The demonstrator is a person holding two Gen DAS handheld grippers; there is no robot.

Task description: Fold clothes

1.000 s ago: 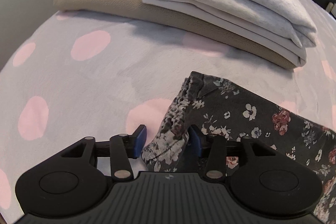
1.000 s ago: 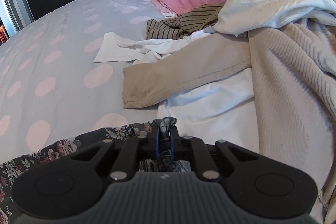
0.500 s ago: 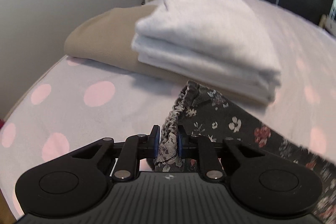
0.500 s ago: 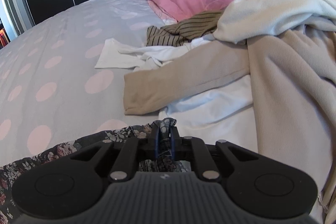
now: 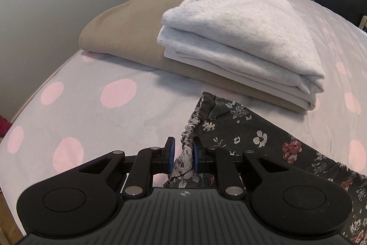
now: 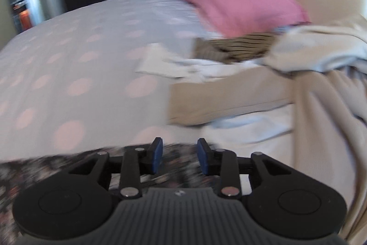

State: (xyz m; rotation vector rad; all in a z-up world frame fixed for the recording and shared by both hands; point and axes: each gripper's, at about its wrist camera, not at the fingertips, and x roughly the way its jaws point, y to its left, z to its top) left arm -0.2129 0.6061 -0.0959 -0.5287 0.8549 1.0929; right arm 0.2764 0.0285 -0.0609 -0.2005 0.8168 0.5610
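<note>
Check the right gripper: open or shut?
Open. The right gripper shows a clear gap between its blue pads, with the blurred floral garment lying beneath, not pinched.

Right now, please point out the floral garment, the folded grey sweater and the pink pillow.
floral garment (image 5: 247, 137): left wrist view, on its flat dark printed cloth.
folded grey sweater (image 5: 240, 24): left wrist view, on its top fold.
pink pillow (image 6: 234, 8): right wrist view, on its middle, blurred.
</note>
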